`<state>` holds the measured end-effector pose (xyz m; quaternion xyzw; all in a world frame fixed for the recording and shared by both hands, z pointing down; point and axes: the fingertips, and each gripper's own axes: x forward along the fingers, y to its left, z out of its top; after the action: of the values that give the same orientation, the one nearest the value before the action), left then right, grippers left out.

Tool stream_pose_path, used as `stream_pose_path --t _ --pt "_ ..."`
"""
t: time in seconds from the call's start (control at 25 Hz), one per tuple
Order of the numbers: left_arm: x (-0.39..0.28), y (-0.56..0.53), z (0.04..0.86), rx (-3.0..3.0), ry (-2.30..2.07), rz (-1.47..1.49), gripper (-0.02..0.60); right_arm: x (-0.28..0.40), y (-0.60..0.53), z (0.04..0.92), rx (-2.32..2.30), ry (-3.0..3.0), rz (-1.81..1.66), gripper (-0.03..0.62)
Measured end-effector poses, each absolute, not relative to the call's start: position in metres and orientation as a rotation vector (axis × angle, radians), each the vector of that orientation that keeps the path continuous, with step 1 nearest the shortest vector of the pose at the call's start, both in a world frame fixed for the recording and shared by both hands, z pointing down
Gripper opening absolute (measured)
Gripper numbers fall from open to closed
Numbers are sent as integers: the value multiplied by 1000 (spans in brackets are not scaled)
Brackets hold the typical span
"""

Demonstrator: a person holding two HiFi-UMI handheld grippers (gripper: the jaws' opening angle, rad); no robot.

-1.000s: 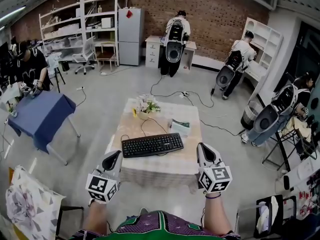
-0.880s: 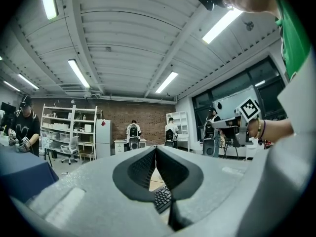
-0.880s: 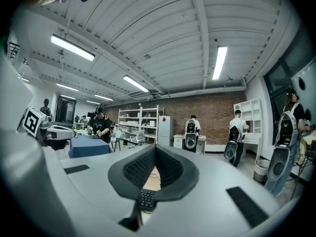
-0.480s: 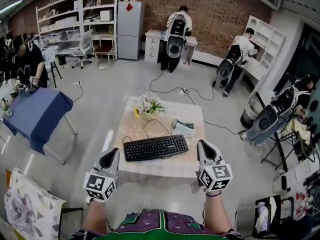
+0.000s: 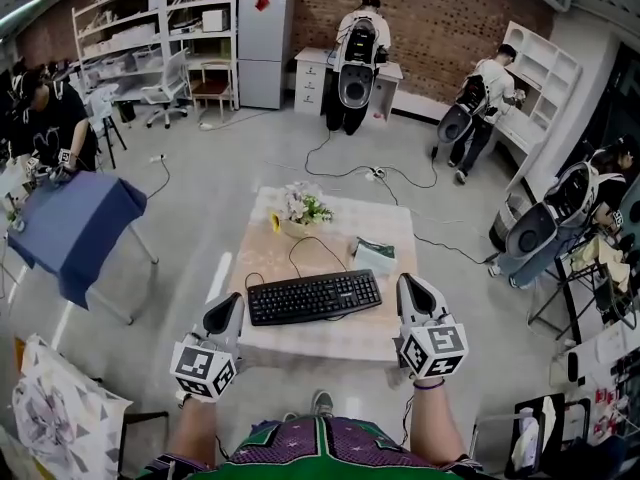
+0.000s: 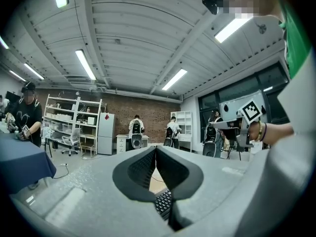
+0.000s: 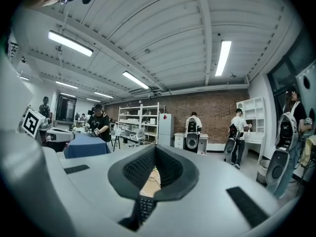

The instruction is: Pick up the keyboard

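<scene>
- My left claw (image 5: 228, 306) is pressed together with nothing in it. In the left gripper view, its ribbed dark pads (image 6: 142, 166) meet in a thin seam.
- My right claw (image 5: 408, 286) is also pressed together and empty, and its textured pads (image 7: 140, 169) meet at the tip.
- The keyboard (image 5: 314, 297) is a flat black slab of keys. It lies across the near half of a small table (image 5: 300, 340) draped in pale beige cloth.
- It sits between my two claws. The left claw is near its left end and the right claw near its right end, both apart from it.
- A strip of its keys shows beneath the seam in each gripper view (image 6: 164, 204) (image 7: 144, 206).
- Its thin black cable (image 5: 298, 253) loops back across the cloth toward the far side.
- A bunch of pale flowers (image 5: 298, 209) in a low bowl stands at the far left of the table, well behind the keyboard.
- A small green-and-white box (image 5: 372, 255) lies just behind the keyboard's right end, close to my right claw's side.
- To the left, apart from my table, stands another table under a blue cloth (image 5: 75, 223).
- Dark cords (image 5: 350, 183) snake over the smooth grey floor beyond the table.
- A grey fridge (image 5: 265, 38) and white open shelves (image 5: 130, 33) line the brick back wall.
</scene>
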<state>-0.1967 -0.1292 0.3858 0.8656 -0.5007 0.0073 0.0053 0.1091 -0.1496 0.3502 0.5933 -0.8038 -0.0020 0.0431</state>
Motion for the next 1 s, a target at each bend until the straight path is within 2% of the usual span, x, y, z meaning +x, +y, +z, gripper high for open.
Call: stream_pose_path --t 1.0 --pt "-109 -226 374 2676 -1632 73 18 194 -258 366 1770 -2569 24 2"
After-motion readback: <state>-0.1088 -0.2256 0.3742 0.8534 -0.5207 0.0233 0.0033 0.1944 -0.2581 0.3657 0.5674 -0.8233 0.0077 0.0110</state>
